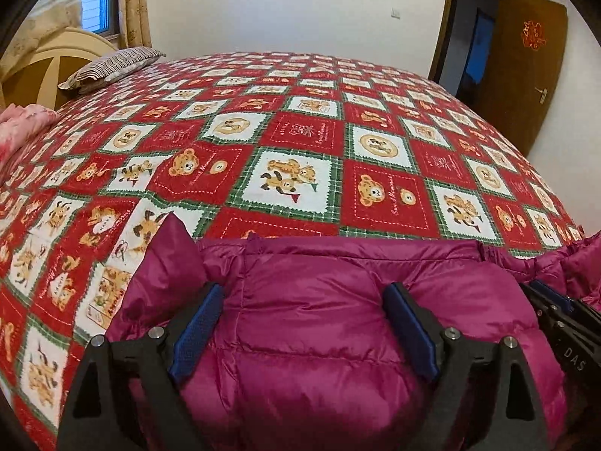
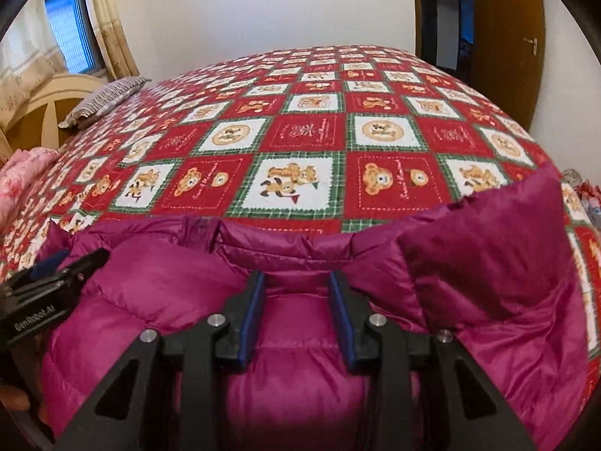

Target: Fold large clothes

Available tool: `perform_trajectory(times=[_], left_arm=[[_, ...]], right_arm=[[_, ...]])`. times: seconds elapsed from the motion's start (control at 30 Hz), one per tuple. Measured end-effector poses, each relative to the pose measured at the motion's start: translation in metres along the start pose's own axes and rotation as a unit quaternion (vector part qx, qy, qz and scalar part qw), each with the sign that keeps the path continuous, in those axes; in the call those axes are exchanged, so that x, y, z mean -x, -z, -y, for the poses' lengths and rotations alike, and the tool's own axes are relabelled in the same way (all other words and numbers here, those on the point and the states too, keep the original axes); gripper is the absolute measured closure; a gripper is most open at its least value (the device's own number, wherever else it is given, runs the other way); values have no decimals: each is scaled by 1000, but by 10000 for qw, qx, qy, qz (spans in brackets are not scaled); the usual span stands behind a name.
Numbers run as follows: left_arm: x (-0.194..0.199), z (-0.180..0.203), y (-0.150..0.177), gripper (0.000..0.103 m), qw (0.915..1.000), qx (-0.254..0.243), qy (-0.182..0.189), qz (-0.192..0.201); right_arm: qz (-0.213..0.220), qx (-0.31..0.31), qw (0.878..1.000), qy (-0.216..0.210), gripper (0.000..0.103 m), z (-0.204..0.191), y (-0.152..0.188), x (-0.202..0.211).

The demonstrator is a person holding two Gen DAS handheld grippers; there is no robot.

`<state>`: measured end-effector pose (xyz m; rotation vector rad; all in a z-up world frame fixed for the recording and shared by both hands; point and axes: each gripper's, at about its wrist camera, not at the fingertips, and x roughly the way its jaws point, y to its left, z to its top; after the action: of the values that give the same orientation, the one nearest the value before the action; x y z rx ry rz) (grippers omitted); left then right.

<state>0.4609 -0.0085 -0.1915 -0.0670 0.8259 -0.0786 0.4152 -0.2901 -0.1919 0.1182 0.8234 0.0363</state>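
A magenta puffer jacket (image 1: 319,312) lies bunched at the near edge of the bed; it also shows in the right wrist view (image 2: 469,282). My left gripper (image 1: 304,293) is wide open, its blue pads on either side of a puffy fold, which bulges between them. My right gripper (image 2: 296,282) has its pads closer together with a fold of the jacket squeezed between them. The right gripper shows at the right edge of the left wrist view (image 1: 556,300); the left gripper shows at the left of the right wrist view (image 2: 64,263).
The bed carries a red, white and green teddy-bear quilt (image 1: 300,143). A striped pillow (image 1: 112,67) and a pink bedding bundle (image 1: 18,131) lie at the far left by the headboard. A wooden door (image 1: 526,75) stands open at the right.
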Motion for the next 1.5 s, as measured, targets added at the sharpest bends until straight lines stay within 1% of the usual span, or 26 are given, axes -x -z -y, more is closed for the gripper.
perform_trajectory(times=[0.2,0.27,0.33,0.4,0.43,0.53,0.57,0.6,0.67,0.7,0.77,0.83,0.97,1.1,1.13,1.2,1.23,1.33,1.4,1.43,1.47,1.5], left_arm=[[-12,0,1,13,9999,20,-61,-93],[-12,-1,1,13,9999,33,-56,-99],[-12,-3,2,13,9999,73,-19,-92],[-12,-4,2,13,9999,100,7,-88],[-12,-4,2,13,9999,95,2,-90],[-12,-3,2,13,9999,81,-16,-90],[-11,-3,2,13,9999,73,-23,-90],[-11,-3,2,13,9999,62,-31,-88],[-12,-2,2,12,9999,39,-73,-96],[-12,-2,2,12,9999,31,-85,-99],[-12,-1,2,12,9999,22,-102,-102],[-11,0,2,12,9999,7,-130,-114],[-3,4,2,12,9994,-115,-259,-211],[30,6,10,12,9987,-367,-296,-172],[41,5,13,12,9986,-419,-278,-156],[63,-1,20,12,9985,-493,-246,-73],[75,-5,25,12,9984,-507,-237,-5],[103,-20,42,12,9985,-420,-290,203],[114,-31,54,12,9986,-233,-358,303],[116,-36,58,12,9986,-150,-408,307],[118,-42,62,12,9984,-2,-473,296],[121,-50,67,12,9983,181,-487,273]], right_arm=[[-36,52,10000,51,64,-4,-2,-2],[-33,-10,10000,87,70,0,-3,5],[134,-81,9996,218,71,13,-4,21],[338,-216,9970,665,71,37,-2,39],[340,-352,9951,856,71,53,0,43],[258,-833,9905,1063,71,96,9,46],[205,-984,9885,1127,69,108,13,44],[72,-1215,9871,1036,66,122,20,36],[27,-1500,9864,676,65,133,23,32],[44,-1456,9868,708,65,131,22,31],[49,-1259,9870,998,64,122,20,29],[31,-1130,9870,1141,64,116,18,27],[18,-1136,9872,1120,64,118,18,27],[-123,-1058,9880,1120,65,116,15,37],[-35,-1069,9870,1196,66,113,15,45],[352,-1037,9869,1188,66,100,17,73],[550,-976,9875,1110,66,88,19,91],[881,-865,9894,770,66,50,29,122],[854,-720,9932,338,66,17,40,129],[821,-667,9943,147,69,4,44,128],[778,-601,9951,-52,73,-12,48,125],[729,-527,9957,-220,74,-27,52,119]])
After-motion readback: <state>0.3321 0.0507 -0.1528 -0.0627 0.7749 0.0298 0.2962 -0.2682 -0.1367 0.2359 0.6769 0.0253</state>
